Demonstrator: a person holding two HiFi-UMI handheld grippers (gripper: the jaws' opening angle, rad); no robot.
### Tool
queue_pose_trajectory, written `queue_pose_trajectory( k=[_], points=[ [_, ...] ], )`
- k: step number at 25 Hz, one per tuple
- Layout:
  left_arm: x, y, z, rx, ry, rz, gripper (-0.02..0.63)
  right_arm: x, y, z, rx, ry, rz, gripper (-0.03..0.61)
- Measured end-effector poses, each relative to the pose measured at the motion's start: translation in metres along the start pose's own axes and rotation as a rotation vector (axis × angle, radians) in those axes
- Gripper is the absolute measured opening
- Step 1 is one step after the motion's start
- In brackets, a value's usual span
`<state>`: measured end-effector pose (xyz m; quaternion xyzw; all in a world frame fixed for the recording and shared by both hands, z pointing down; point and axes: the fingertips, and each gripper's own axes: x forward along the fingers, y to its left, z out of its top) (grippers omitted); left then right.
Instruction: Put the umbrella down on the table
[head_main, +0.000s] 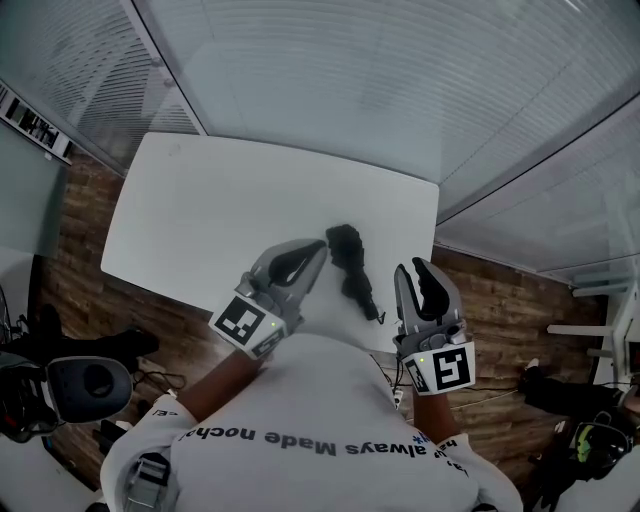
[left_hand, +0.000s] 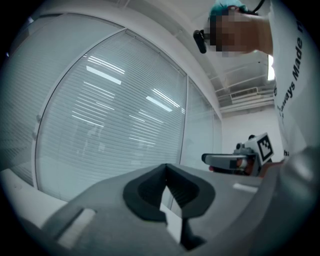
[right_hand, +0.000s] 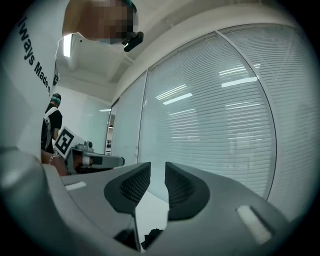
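A black folded umbrella (head_main: 350, 265) lies on the white table (head_main: 220, 210) near its front right corner, with its thin end toward me. My left gripper (head_main: 318, 248) hovers just left of the umbrella, apart from it. In the left gripper view, the left gripper (left_hand: 166, 166) is shut with nothing in it. My right gripper (head_main: 418, 268) is held up to the right of the umbrella, off the table's corner. Seen in its own view, the right gripper (right_hand: 157, 167) has only a narrow gap between its pads and holds nothing. A dark bit of the umbrella (right_hand: 152, 235) shows below them.
Glass walls with blinds (head_main: 400, 90) run behind the table. The table stands on a wooden floor (head_main: 80, 230). A black office chair (head_main: 85, 385) stands at the lower left, and dark gear lies on the floor at the right (head_main: 560, 390). Another person (right_hand: 51, 120) stands far off.
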<state>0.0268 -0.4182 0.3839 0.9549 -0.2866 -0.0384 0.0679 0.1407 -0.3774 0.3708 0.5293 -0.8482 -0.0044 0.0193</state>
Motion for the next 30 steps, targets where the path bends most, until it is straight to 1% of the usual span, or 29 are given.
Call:
queue_pose_trajectory(
  k=[3,9,16,22,30],
  points=[
    [0.003,-0.003,-0.002,0.002,-0.003,-0.006,0.003,-0.005,0.005,0.0,0.009,-0.013,-0.001,0.086],
    [0.004,-0.004,-0.003,0.006,0.0,-0.018,0.003,-0.003,0.014,0.0,-0.003,-0.008,0.016,0.077],
    [0.001,-0.001,-0.004,-0.015,0.004,0.0,0.003,-0.002,0.014,0.002,0.014,-0.013,0.01,0.075],
    [-0.001,0.0,-0.001,-0.014,-0.001,-0.002,0.003,0.001,0.013,0.002,0.018,-0.007,0.008,0.075],
    [-0.002,0.003,-0.007,-0.013,-0.001,0.0,0.003,0.004,0.015,-0.006,0.031,-0.004,0.019,0.075]
  ],
)
